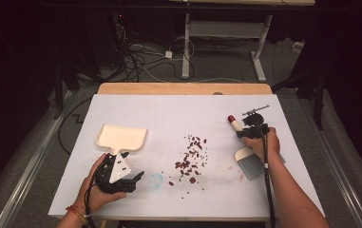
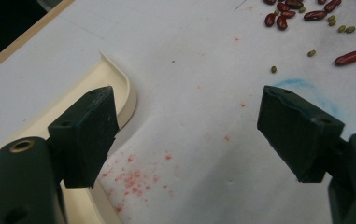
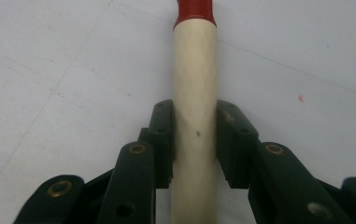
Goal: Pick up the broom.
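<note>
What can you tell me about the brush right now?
The brush lies flat at the table's right side, right of the scattered beans. Its round handle looks like pale wood with a red-painted tip pointing away from the person; a pale head carries grey bristles fanning toward the person. The right gripper is shut on the handle, one jaw pressing each side.
</note>
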`<state>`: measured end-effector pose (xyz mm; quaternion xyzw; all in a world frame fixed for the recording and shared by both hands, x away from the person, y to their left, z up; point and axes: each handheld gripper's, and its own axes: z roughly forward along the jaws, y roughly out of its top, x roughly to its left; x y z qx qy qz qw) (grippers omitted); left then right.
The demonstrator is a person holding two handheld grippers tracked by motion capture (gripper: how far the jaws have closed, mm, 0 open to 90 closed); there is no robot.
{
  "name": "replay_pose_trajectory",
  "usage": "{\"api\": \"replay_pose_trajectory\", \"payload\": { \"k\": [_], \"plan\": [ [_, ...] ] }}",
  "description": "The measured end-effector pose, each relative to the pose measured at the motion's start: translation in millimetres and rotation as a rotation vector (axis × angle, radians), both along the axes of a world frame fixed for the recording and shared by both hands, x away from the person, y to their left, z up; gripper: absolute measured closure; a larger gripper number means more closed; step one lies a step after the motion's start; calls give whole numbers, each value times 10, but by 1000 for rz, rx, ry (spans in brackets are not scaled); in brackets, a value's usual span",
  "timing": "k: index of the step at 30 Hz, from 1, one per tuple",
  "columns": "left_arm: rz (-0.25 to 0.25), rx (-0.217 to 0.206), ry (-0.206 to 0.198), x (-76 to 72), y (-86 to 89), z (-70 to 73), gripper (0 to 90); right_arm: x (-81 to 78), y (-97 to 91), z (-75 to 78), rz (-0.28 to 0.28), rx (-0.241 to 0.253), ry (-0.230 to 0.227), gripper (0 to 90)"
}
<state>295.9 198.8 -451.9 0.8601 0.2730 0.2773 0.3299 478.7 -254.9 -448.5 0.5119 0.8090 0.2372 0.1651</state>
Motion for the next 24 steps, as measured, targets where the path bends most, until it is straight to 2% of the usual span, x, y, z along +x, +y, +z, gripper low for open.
{"api": "replay_pose_trajectory", "payload": {
  "k": [3,10,16,18,19,20,22,24],
  "plan": [
    [3,-7,-1,-5,7,-3,196,-80,-50,97,0,41,-67,703],
    [14,-15,-4,-16,26,10,196,-385,-153,348,54,153,-215,705],
    [17,-32,13,-8,16,14,197,-632,-242,481,104,211,-310,705],
    [37,-91,22,8,-17,54,195,-704,-256,518,112,224,-335,705],
    [35,-127,39,18,-36,76,197,-741,-260,540,117,227,-349,705],
    [24,-157,62,28,-62,97,197,-779,-266,561,121,236,-362,705],
    [-3,-186,89,35,-159,143,196,-850,-279,598,129,264,-386,705],
    [-50,-224,122,31,-283,206,204,-925,-282,632,137,285,-410,705]
  ]
}}
